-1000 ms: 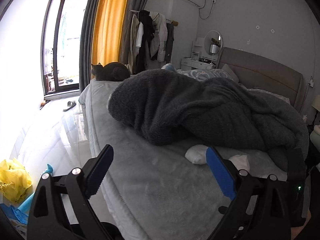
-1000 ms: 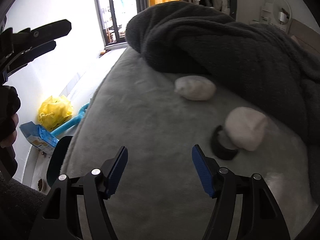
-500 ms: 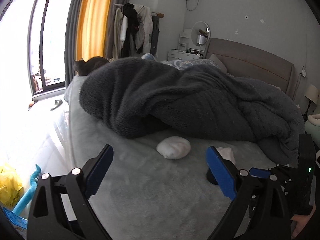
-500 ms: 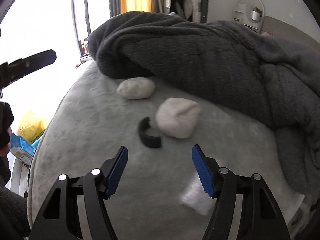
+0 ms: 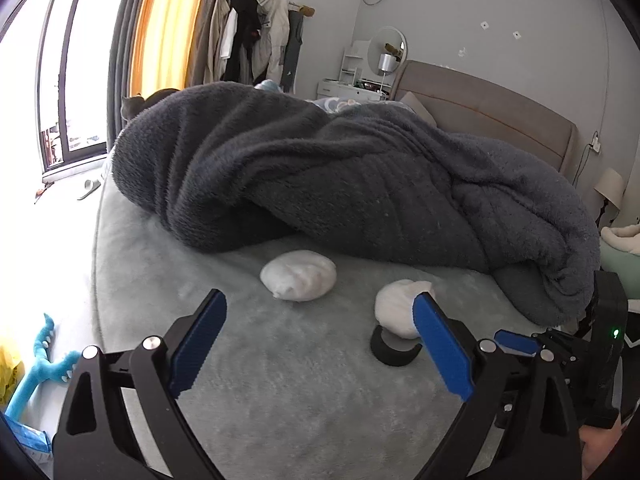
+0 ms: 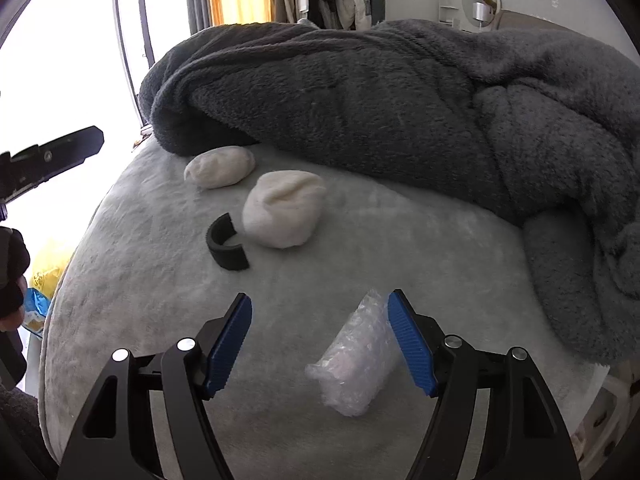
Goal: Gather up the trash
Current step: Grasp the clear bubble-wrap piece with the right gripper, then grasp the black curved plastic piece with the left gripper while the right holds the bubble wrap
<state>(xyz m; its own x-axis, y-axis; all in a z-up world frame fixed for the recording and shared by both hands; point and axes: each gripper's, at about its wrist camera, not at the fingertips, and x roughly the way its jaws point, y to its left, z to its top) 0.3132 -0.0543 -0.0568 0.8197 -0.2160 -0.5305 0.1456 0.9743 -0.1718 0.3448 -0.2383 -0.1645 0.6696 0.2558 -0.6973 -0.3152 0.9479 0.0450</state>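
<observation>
Two white wads (image 5: 298,275) (image 5: 396,308) lie on the grey bed (image 5: 280,392) below the dark blanket; they also show in the right wrist view (image 6: 220,168) (image 6: 282,214). A black curved piece (image 6: 226,244) lies beside the nearer wad, also in the left wrist view (image 5: 394,350). A clear crumpled plastic wrapper (image 6: 354,364) lies between the fingers of my right gripper (image 6: 320,340), close to the right finger. My right gripper is open. My left gripper (image 5: 320,344) is open and empty, short of the wads.
A dark fluffy blanket (image 5: 340,176) is heaped across the bed behind the wads. A cat (image 5: 138,102) sits at the far bed edge. A yellow bag (image 6: 50,268) and a blue toy (image 5: 40,376) lie on the floor at left. A headboard (image 5: 500,120) stands at the back right.
Both grippers moved forward and right over the bed. The plastic wrapper came into the right wrist view and now lies between the open right fingers. The wads appear nearer the left gripper.
</observation>
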